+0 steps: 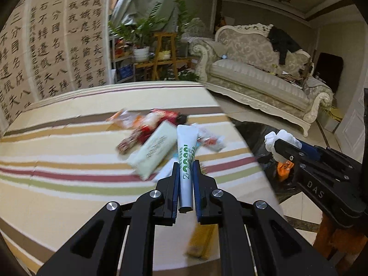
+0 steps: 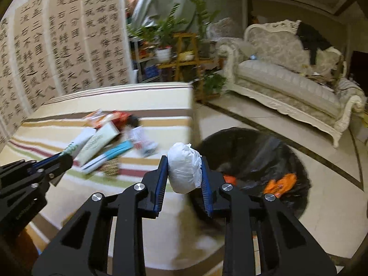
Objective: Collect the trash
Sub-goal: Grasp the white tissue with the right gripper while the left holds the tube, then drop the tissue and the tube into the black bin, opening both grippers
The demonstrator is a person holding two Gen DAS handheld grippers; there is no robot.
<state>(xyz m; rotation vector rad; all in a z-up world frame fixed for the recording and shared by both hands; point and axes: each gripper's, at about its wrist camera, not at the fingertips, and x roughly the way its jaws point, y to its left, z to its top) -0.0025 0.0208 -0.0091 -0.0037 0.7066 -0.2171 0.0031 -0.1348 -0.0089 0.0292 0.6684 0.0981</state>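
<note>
My left gripper [image 1: 185, 164] is shut on a white tube with green print [image 1: 185, 158] and holds it above the striped table [image 1: 69, 184]. It also shows in the right wrist view [image 2: 66, 155]. My right gripper [image 2: 184, 158] is shut on a crumpled white wad [image 2: 184, 168], held over the table's right edge beside the black trash bag [image 2: 253, 156]. That gripper also shows in the left wrist view [image 1: 273, 143]. A pile of wrappers and packets [image 1: 151, 133] lies on the table beyond the tube. Orange trash [image 2: 280, 181] lies inside the bag.
A yellow packet [image 1: 200, 241] lies near the table's front edge. A cream sofa [image 1: 264, 80] stands on the tiled floor at the right. Potted plants on a wooden stand [image 1: 161, 50] are behind the table. A calligraphy screen [image 1: 46, 46] fills the left.
</note>
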